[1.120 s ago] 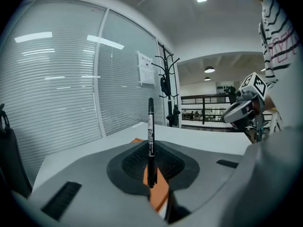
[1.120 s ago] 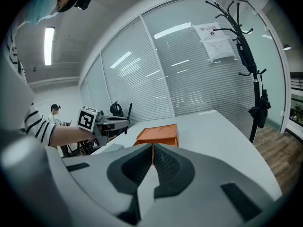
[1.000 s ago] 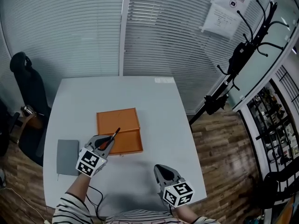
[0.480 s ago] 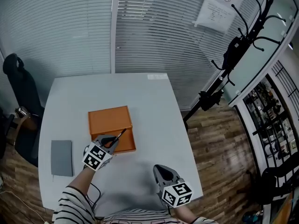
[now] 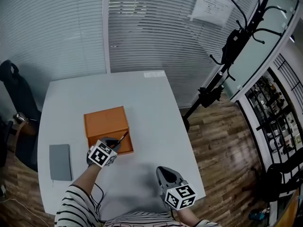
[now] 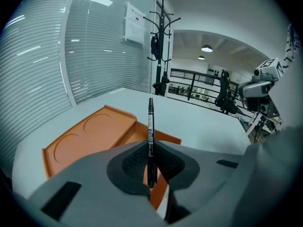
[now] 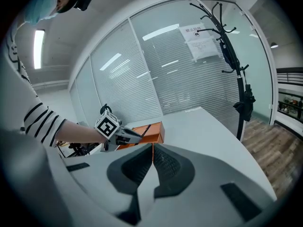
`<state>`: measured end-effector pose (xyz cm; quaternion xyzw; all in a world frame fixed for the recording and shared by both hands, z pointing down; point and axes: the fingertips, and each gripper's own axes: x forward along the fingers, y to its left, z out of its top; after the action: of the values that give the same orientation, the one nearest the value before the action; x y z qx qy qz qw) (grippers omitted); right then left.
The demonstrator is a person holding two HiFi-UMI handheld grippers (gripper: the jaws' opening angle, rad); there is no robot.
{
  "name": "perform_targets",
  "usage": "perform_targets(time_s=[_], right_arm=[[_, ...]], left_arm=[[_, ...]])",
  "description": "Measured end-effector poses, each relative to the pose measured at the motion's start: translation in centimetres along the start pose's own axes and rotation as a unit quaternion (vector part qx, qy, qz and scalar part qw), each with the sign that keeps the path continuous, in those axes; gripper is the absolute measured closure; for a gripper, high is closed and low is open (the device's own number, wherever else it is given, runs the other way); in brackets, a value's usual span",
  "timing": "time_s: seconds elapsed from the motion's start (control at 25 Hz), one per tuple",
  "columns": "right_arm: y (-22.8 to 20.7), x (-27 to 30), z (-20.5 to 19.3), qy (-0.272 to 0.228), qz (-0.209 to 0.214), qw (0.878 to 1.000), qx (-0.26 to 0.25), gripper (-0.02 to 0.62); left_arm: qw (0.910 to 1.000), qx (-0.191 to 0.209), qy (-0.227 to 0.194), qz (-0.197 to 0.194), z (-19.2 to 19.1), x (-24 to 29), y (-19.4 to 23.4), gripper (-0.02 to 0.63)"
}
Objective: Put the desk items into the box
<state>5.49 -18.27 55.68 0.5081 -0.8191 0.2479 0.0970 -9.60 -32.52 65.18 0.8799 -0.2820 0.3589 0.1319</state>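
An orange box lies open on the white table, its lid flat at the far side and its tray nearer me. My left gripper is shut on a black pen, which sticks out past the jaws over the tray's near edge. In the right gripper view the pen points up and right from the left gripper. The right gripper hangs over the table's front part, jaws closed together with nothing between them.
A grey notebook lies at the table's left side. A black office chair stands left of the table. A black coat stand rises to the right, over wooden floor. Window blinds run behind the table.
The head view has swung so the table sits lower left. My left gripper with the pen has stayed at the box's near edge, nose now over the tray. The right gripper has kept still.
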Motion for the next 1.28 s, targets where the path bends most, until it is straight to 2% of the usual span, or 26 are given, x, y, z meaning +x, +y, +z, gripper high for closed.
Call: perform_targets(time_s=[0.36,0.64,0.88,1.0,1.08,1.28], right_arm=[[-1.3,-0.4,-0.5,0.001,-0.013,1.0,0.012,0.569],[-1.6,-0.2,-0.5,-0.002,-0.016,1.0,0.013,0.569],[-1.5,-0.3,-0.7,0.0,-0.016,1.0,0.015,0.569],[-1.6,-0.4,-0.9,0.002,-0.017,1.0,0.015,0.569],[-1.6,-0.5,-1.0,0.003,-0.017,1.0,0.015,0.569],[-1.8,-0.7,-1.2,0.003,-0.021,1.0,0.017,0.569]], left_arm=[[0.9965,-0.012,0.082,-0.013,-2.9,2.5,0.2,0.555],[0.9887,-0.013,0.146,-0.031,-5.4,3.6,0.0,0.555],[0.9835,-0.013,0.178,-0.029,-6.2,3.9,0.3,0.555],[0.9807,0.005,0.194,-0.027,-6.4,4.2,0.6,0.555],[0.9795,0.016,0.2,-0.02,-6.5,4.2,1.0,0.555],[0.9775,0.015,0.209,-0.022,-7.1,4.4,1.1,0.555]])
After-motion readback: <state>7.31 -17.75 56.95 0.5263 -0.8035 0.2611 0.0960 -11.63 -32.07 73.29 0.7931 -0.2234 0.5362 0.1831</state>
